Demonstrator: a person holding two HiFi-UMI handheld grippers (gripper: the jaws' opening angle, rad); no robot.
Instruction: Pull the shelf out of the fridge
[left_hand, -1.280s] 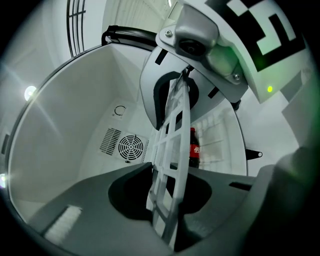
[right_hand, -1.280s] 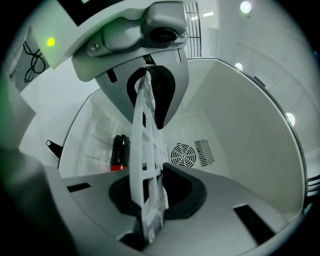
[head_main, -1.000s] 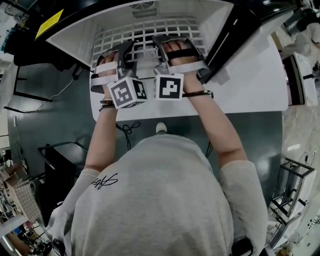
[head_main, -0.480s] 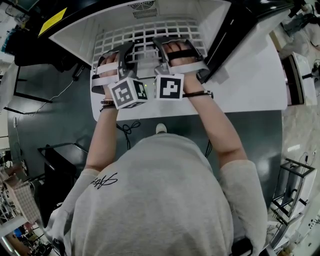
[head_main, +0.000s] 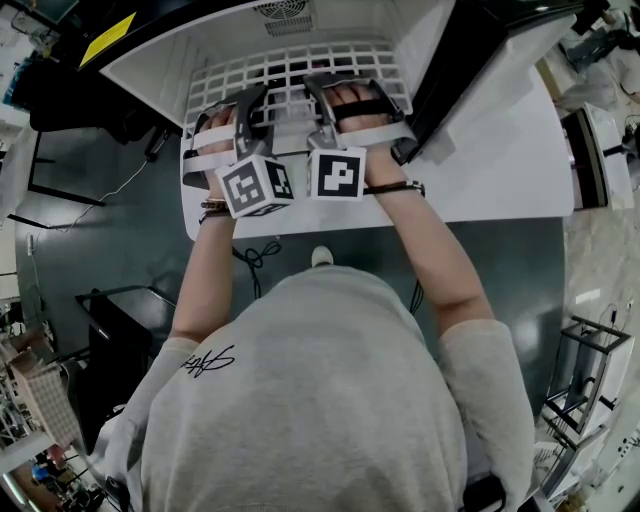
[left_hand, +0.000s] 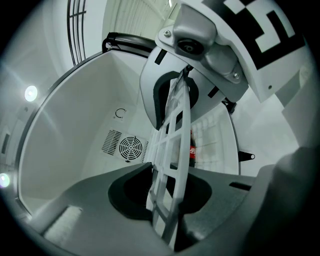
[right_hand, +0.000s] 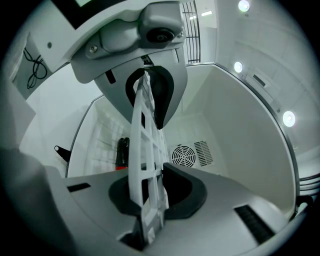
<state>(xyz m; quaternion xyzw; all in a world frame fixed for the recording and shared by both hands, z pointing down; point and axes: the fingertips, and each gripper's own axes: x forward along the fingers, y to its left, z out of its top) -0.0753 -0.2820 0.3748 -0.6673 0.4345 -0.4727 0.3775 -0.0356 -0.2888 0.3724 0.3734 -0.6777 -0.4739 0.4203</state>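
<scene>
At the fridge mouth, head view: left gripper (head_main: 250, 100) and right gripper (head_main: 322, 88) sit side by side on the near edge of the white grid shelf (head_main: 300, 62). The shelf lies almost fully inside the fridge (head_main: 425, 35), and the door (head_main: 470, 70) is open to the right. The grips sit either side of centre. My read: that keeps the pull square so the shelf doesn't jam against the walls.

Left gripper view: jaws clamped on the shelf (left_hand: 172, 160) front bars, with the grid edge-on between the pads and running to the far wall. Fan grille (left_hand: 132, 148) at the back. A dark bottle (left_hand: 192, 150) with a red label shows deeper in, to one side of the grid. Can't tell what it stands on.

Right gripper view: same picture mirrored. Jaws are closed down on the shelf (right_hand: 145, 165) edge, and the bars pass through the pad recess. Grille (right_hand: 184, 156) and bottle (right_hand: 122, 149) lie beyond.

Judgement: the grip looks done and the pull has barely begun. Next move is a straight, even draw toward the person. Risk is one side leading so the grid binds.
</scene>
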